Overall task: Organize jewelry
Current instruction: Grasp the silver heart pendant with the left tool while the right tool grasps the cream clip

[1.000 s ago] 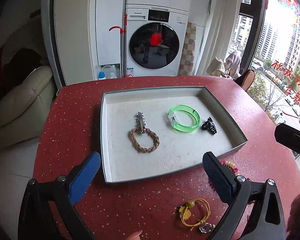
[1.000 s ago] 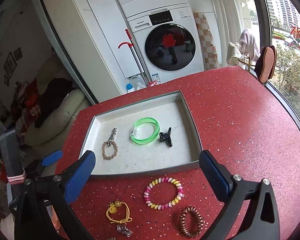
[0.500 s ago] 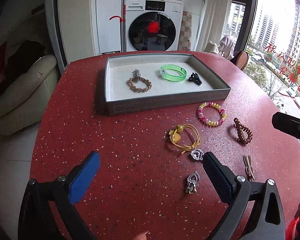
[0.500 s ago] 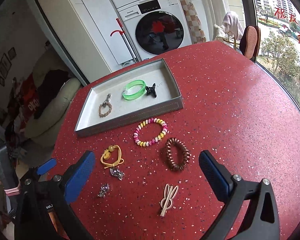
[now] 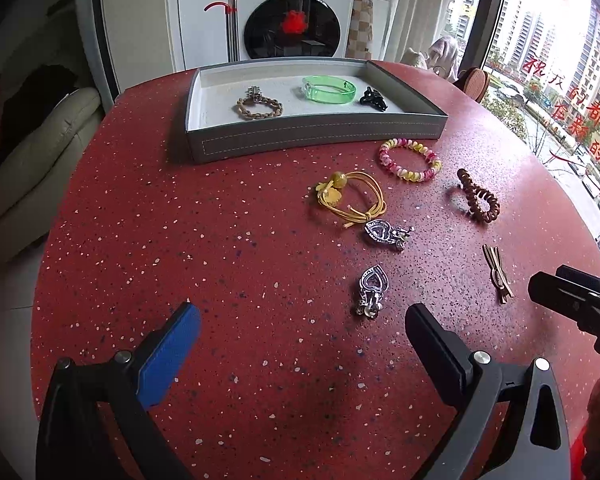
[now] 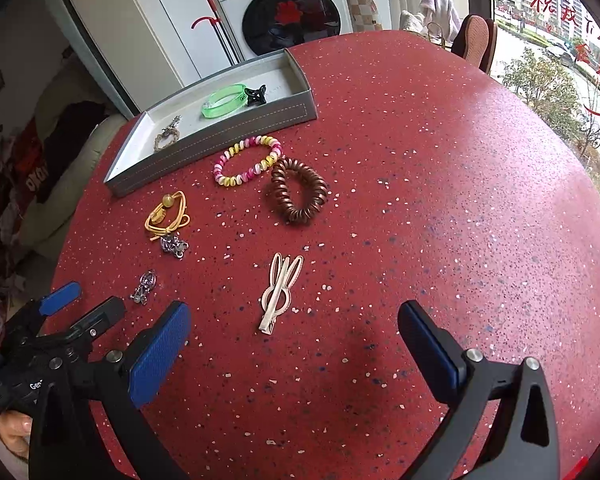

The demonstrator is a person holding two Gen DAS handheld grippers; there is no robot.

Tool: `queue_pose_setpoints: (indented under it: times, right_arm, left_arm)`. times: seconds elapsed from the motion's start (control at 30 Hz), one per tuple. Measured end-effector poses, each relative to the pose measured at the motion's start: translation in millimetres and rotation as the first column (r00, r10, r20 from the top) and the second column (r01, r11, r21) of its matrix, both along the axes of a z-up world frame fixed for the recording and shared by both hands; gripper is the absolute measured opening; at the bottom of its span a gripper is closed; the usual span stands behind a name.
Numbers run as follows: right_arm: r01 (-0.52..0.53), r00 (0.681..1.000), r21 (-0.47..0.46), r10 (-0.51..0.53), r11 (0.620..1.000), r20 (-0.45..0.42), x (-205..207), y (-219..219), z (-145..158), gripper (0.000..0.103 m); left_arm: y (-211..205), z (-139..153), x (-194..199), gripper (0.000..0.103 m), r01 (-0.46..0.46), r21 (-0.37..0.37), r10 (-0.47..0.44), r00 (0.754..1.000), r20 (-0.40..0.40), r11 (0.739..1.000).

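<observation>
— Jewelry everywhere on that speckled red table [image 6: 440,184]?

— Mostly. Grey rectangular tray [image 5: 320,142] at the far side holds a braided tan bracelet [image 5: 259,107], a translucent green bangle [image 5: 329,89] and a small black claw clip [image 5: 373,98].

— And the tools?

— Left tool [image 5: 300,340] and right tool [image 6: 294,338] both gape wide, empty; a cream bunny-shaped hair clip [image 6: 280,292] lies just ahead of the right one.

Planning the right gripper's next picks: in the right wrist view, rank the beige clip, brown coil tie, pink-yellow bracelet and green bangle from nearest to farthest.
From the right gripper:
1. Beige clip, just ahead, slightly left of centre.
2. Brown coil tie, farther ahead on the table.
3. Pink-yellow bracelet, just beyond it, by the tray's front wall.
4. Green bangle, inside the tray.
</observation>
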State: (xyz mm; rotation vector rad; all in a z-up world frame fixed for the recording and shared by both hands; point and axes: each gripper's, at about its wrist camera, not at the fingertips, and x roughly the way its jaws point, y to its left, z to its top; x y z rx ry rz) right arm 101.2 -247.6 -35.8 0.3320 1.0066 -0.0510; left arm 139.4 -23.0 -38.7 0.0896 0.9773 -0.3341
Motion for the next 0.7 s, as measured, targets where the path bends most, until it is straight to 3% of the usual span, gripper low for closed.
queue_pose_setpoints:
  times: [0.47, 0.7]
  right_arm:
    - [-0.004, 0.999, -0.076, 0.001, 0.997, -0.034, 2, 9, -6, 0.102]
    - [-0.041, 0.998, -0.113, 0.035, 0.993, -0.054, 11, 21, -13, 0.080]
  left_arm:
    - [-19, -6, 15, 0.103, 0.031, 0.071, -0.033, 0.999, 0.029, 0.997]
    - [-24, -12, 15, 0.101, 0.046, 0.102, -0.049, 0.998, 0.026, 0.994]
